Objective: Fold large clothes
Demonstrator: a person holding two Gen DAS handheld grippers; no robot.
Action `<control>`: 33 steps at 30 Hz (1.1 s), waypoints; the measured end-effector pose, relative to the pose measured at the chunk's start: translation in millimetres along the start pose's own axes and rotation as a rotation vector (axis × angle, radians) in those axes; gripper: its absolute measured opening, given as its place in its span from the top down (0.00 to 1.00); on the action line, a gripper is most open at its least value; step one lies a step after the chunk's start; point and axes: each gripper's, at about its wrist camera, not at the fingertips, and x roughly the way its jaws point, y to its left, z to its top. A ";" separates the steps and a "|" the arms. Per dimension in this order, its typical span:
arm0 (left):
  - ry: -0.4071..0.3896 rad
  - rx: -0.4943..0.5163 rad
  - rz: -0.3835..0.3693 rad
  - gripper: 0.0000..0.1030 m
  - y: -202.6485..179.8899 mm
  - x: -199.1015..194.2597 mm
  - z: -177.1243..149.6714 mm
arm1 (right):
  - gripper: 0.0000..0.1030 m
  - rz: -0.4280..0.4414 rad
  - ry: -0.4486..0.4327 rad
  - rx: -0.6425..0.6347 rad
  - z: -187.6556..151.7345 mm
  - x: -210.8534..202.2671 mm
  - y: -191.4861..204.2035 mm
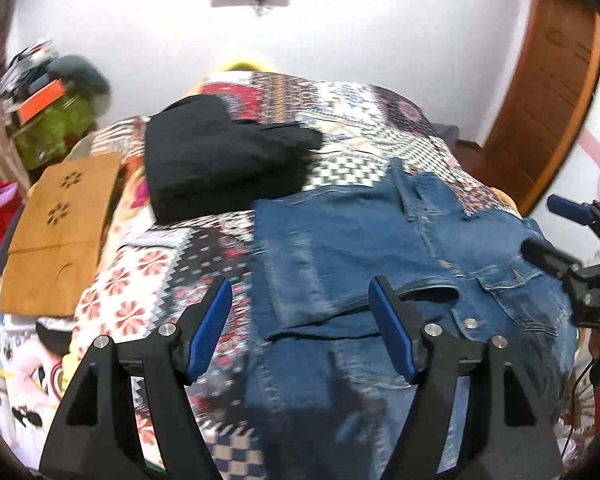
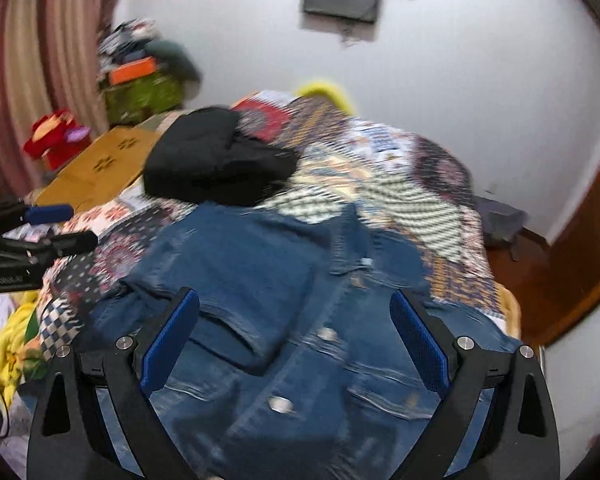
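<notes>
A blue denim jacket (image 1: 380, 252) lies spread front-up on the patterned bedspread (image 1: 148, 272), its sleeve folded across the chest; it also fills the near part of the right wrist view (image 2: 284, 320). My left gripper (image 1: 300, 300) is open and empty, hovering over the jacket's left edge. My right gripper (image 2: 294, 312) is open and empty above the jacket's buttoned front. The right gripper shows at the far right of the left wrist view (image 1: 560, 232). The left gripper shows at the left edge of the right wrist view (image 2: 60, 228).
A folded black garment (image 1: 216, 160) lies on the bed beyond the jacket, also in the right wrist view (image 2: 216, 160). A brown paper bag (image 1: 60, 232) lies at the bed's left. Boxes and clutter (image 1: 48, 112) stand far left. A wooden door (image 1: 548, 92) is at right.
</notes>
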 end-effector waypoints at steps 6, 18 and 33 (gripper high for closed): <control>0.017 -0.063 0.044 0.32 38.2 1.6 -16.7 | 0.08 0.092 0.118 -0.142 8.7 51.2 51.3; 0.059 -0.116 0.072 0.32 66.6 17.7 -42.2 | 0.29 0.169 0.375 -0.276 -0.6 136.0 93.1; 0.099 -0.101 0.078 0.32 58.5 41.2 -43.2 | 0.95 0.188 0.122 -0.138 23.9 71.5 49.5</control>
